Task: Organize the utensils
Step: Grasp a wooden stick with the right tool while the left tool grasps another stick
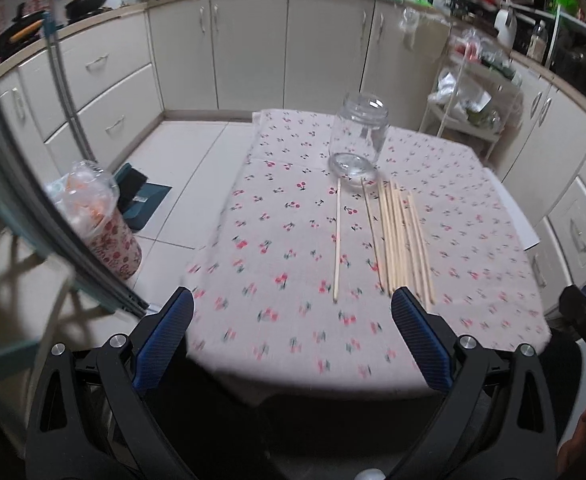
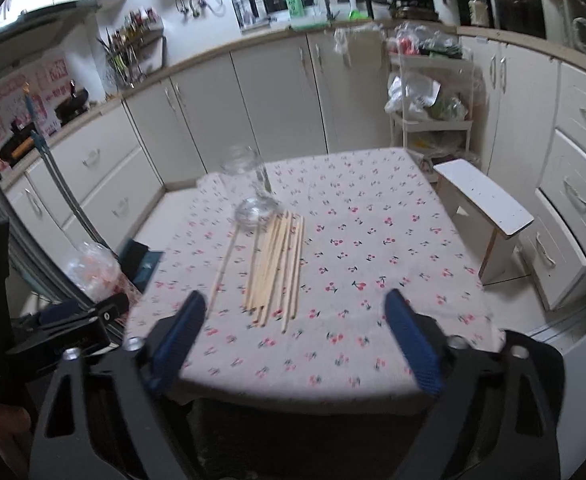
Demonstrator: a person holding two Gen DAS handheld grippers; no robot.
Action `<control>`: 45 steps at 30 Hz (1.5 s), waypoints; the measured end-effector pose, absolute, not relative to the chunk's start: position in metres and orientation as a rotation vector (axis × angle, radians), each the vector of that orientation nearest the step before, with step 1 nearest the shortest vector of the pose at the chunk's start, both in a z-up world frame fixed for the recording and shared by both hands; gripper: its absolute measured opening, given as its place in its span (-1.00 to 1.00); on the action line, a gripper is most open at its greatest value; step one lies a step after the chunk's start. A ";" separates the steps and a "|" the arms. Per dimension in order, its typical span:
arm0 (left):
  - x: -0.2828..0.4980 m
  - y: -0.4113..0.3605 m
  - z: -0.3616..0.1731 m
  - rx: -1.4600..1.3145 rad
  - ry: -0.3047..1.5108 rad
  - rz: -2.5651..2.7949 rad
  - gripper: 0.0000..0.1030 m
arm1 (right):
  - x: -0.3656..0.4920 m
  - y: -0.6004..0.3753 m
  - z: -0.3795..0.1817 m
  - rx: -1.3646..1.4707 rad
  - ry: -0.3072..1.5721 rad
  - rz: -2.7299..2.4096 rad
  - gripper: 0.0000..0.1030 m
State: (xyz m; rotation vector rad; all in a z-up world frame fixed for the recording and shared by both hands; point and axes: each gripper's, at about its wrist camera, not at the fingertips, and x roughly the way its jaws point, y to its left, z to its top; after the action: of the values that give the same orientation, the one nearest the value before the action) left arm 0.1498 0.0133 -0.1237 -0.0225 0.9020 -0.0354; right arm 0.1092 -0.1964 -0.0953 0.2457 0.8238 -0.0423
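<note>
Wooden chopsticks lengthwise, tips toward jar.

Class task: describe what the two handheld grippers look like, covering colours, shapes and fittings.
Both the left gripper and the right gripper have black, angular plastic frames with triangular cut-outs and round silver bolts. Their fingers carry ribbed blue pads. No cables or sleeves are visible.

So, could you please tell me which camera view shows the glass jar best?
The left wrist view: the glass jar stands upright, its open mouth and thick base sharp, beyond the chopsticks. In the right wrist view the jar is blurred and faint.
</note>
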 end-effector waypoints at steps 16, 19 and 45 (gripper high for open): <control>0.316 -0.048 -0.221 0.114 1.013 -0.054 0.54 | 0.276 -0.214 -0.206 0.260 1.019 -0.015 -0.29; 0.328 -0.051 -0.230 0.122 1.021 -0.058 0.51 | 0.289 -0.214 -0.217 0.245 1.042 -0.008 -0.30; 0.353 -0.071 -0.240 0.083 1.024 -0.163 -0.82 | 0.304 -0.222 -0.233 0.100 1.054 0.029 -0.90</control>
State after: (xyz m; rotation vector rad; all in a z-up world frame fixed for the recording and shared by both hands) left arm 0.3532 -0.0706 -0.2396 0.0829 1.0241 -0.1632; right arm 0.3042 -0.2217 -0.2326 0.0996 1.0536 0.0291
